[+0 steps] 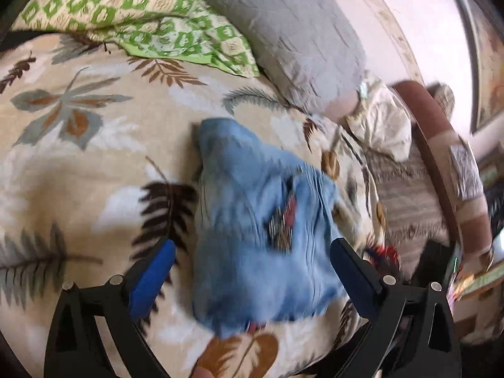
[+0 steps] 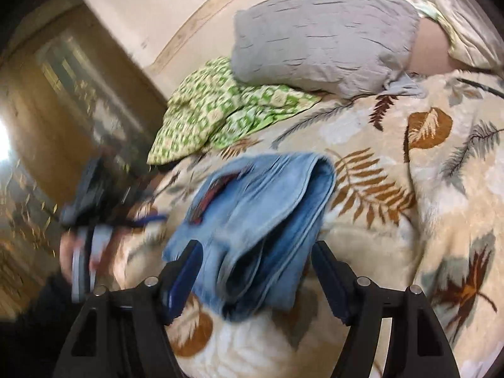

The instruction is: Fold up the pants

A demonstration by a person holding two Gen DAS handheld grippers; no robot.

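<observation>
Jeans (image 1: 252, 226) lie folded in a compact bundle on the leaf-print blanket (image 1: 78, 163), near a grey pillow (image 1: 293, 37) and a green checked cloth (image 1: 132, 9). Left gripper (image 1: 252, 258): jaws wide apart, holding nothing. Right gripper (image 2: 255, 261): jaws wide apart, straddling the bundle's near end; contact unclear, motion blur.

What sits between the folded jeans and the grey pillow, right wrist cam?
Right wrist view: mostly bare leaf-print blanket, with the green patterned cloth lying toward the left, its far edge tucked against the grey pillow. Nothing else between pillow and jeans.
</observation>
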